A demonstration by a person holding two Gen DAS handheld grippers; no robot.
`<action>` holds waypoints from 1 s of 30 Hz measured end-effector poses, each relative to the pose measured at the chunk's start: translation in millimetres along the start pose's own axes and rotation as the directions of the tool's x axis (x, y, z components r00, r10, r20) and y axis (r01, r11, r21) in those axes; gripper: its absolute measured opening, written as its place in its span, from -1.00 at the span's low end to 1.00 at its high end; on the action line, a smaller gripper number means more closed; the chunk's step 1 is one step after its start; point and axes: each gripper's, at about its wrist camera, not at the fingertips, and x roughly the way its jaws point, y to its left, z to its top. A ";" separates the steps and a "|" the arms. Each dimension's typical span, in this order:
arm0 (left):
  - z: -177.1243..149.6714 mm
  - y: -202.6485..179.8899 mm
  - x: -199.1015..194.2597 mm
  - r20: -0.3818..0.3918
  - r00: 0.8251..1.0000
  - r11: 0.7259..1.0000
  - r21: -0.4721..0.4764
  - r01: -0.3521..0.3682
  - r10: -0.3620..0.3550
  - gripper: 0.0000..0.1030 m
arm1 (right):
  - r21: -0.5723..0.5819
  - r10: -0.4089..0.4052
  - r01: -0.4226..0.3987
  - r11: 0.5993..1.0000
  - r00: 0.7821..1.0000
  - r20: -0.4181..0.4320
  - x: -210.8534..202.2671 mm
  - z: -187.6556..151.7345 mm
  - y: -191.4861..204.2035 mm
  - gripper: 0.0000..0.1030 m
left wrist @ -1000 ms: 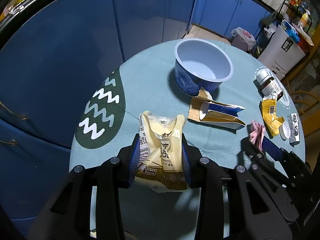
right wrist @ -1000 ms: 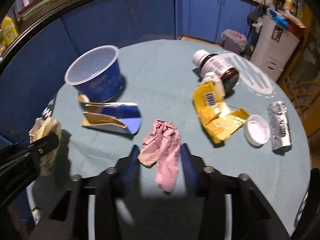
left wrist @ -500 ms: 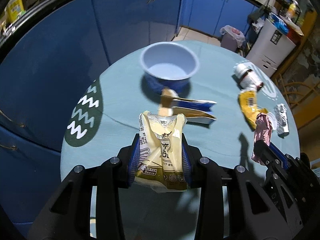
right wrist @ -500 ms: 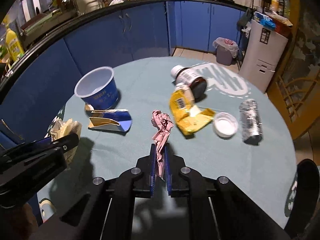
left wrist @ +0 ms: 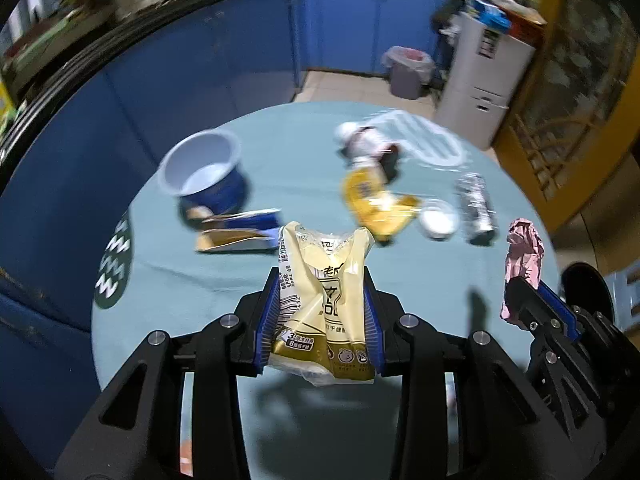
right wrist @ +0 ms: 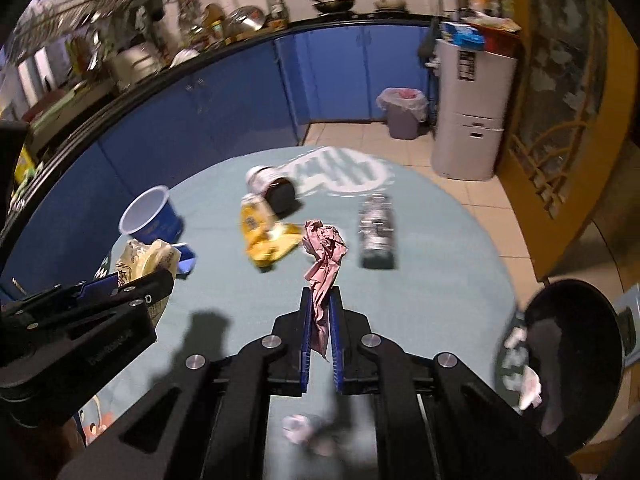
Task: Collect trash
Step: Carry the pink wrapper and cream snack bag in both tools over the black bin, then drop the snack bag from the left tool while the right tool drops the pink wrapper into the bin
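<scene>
Both pieces of trash hang clear above the round table point(right wrist: 440, 240): the cream wrapper point(left wrist: 324, 300) clamped in the left gripper point(left wrist: 320, 320), the pink crumpled paper point(right wrist: 322, 276) pinched between the right gripper's point(right wrist: 320, 320) nearly touching pads.

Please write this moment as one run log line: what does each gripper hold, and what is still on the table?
left gripper: shut on cream wrapper | right gripper: shut on pink wrapper | both clear of table | on table: blue cup, yellow wrapper
</scene>
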 end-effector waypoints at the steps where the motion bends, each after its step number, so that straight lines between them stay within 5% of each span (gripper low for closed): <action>1: 0.2 -11.8 -1.9 0.006 1.000 1.000 0.021 0.007 -0.007 -0.26 | 0.012 -0.006 0.006 1.000 1.000 0.006 -3.7 -1.4 -7.6 -0.83; 13: -6.3 -133.5 -11.2 0.011 0.994 0.971 0.217 0.100 -0.105 -0.26 | 0.197 -0.113 0.104 0.975 0.993 0.035 -42.2 -24.7 -118.0 -0.83; 30: -17.8 -278.4 -20.8 -0.022 0.972 0.887 0.404 0.222 -0.233 -0.26 | 0.360 -0.239 0.208 0.910 0.970 0.042 -73.1 -49.9 -219.9 -0.83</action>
